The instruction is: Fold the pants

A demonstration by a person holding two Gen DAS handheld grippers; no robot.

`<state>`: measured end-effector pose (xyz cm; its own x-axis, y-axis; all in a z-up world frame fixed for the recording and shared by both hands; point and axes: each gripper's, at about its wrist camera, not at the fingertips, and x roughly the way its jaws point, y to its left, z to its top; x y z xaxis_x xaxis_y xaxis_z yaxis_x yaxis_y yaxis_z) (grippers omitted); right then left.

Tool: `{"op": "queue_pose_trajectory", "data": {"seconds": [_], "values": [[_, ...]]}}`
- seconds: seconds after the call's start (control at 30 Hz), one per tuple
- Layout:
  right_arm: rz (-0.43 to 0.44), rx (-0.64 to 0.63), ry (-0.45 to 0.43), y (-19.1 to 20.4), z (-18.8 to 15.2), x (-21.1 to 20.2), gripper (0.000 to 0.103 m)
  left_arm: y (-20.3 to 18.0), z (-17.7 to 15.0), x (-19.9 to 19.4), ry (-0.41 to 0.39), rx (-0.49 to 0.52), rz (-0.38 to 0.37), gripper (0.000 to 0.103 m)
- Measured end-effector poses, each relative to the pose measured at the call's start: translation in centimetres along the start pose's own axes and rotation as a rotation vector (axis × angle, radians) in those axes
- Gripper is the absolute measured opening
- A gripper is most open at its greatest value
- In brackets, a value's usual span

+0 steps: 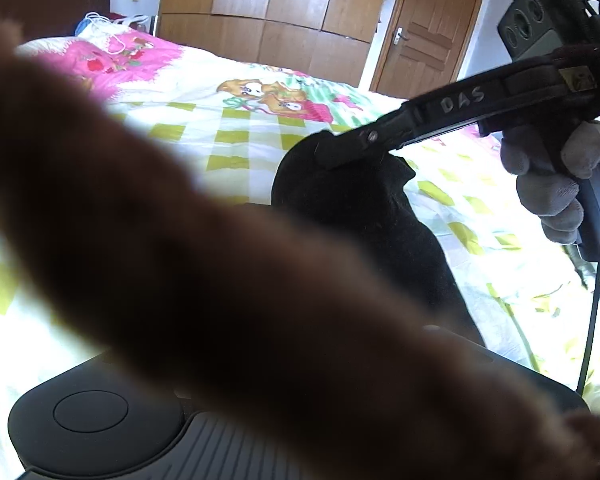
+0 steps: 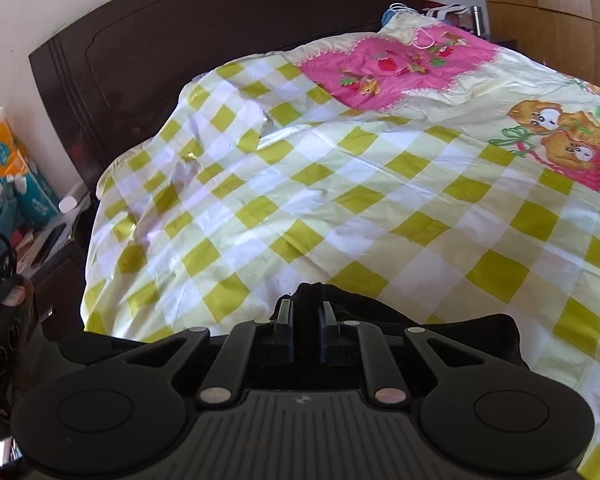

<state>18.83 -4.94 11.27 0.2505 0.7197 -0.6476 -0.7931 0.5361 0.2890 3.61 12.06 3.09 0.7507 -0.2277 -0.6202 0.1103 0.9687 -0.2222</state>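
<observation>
Right wrist view: right gripper (image 2: 305,322) clenched on dark pants (image 2: 476,336), held up above the bed (image 2: 340,200). Left gripper's state I cannot tell, blurred cloth hides it. No fold seen yet, so approx. all folding is left.

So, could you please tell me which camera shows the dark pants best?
The left wrist view: the pants hang from the right tongs, though a blurred brown shape covers much. The right wrist view shows only a bunch of pants behind its tongs.
</observation>
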Motion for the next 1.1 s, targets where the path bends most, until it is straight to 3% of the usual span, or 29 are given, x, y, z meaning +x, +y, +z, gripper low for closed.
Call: {"op": "queue_pose_trajectory", "data": {"seconds": [0.07, 0.1, 0.13, 0.17, 0.27, 0.37, 0.4, 0.5, 0.57, 0.67, 0.73, 0.8, 0.9, 1.07, 1.1], "values": [[-0.018, 0.012, -0.019, 0.2, -0.1, -0.4, 0.029, -0.5, -0.3, -0.2, -0.008, 0.018, -0.002, 0.050], [-0.022, 0.027, -0.025, 0.2, -0.2, -0.5, 0.029, -0.8, -0.5, -0.2, -0.010, 0.032, 0.001, 0.049], [-0.022, 0.038, -0.033, 0.2, -0.2, -0.7, 0.028, -1.1, -0.6, -0.2, -0.011, 0.045, 0.006, 0.044], [-0.027, 0.050, -0.043, 0.3, -0.3, -0.9, 0.028, -1.3, -0.6, -0.3, -0.014, 0.054, 0.002, 0.029], [-0.047, 0.072, -0.082, 0.5, 0.0, -2.0, 0.028, -1.5, -0.1, -1.2, -0.044, 0.028, -0.057, 0.013], [-0.065, 0.078, -0.145, 1.0, 1.3, -3.4, 0.025, -1.3, 0.7, -2.3, -0.088, 0.005, -0.086, 0.009], [-0.064, 0.071, -0.170, 1.2, 2.1, -3.7, 0.019, -1.0, 1.0, -2.8, -0.106, -0.013, -0.099, 0.008], [-0.026, 0.035, -0.224, 2.0, 4.0, -2.7, 0.019, 0.4, 1.2, -3.2, -0.131, -0.092, -0.128, 0.008], [-0.045, 0.021, -0.203, 2.0, 4.2, -1.1, 0.019, 1.2, 0.7, -2.2, -0.099, -0.113, -0.093, 0.007], [-0.031, -0.008, -0.096, 0.8, 3.4, 0.9, 0.026, 2.6, -0.3, -1.3, -0.076, -0.178, -0.118, 0.007], [-0.049, -0.041, -0.067, -0.2, 2.9, 1.8, 0.052, 2.2, -0.5, -1.5, -0.092, -0.140, -0.116, 0.008], [-0.015, -0.097, 0.014, -1.1, 3.0, 3.0, 0.067, 1.8, -0.4, -1.6, -0.091, -0.099, -0.109, 0.009], [0.074, -0.118, 0.117, -2.6, 3.0, 4.8, 0.078, 2.1, -0.3, -1.5, -0.082, -0.105, -0.113, 0.012], [0.176, -0.056, 0.200, -4.6, 1.4, 8.0, 0.079, 1.6, -0.2, -1.1, -0.066, -0.065, -0.085, 0.014], [0.189, -0.032, 0.198, -4.5, 0.8, 8.4, 0.059, 1.4, -0.2, -0.9, -0.059, -0.049, -0.074, 0.014]]}}
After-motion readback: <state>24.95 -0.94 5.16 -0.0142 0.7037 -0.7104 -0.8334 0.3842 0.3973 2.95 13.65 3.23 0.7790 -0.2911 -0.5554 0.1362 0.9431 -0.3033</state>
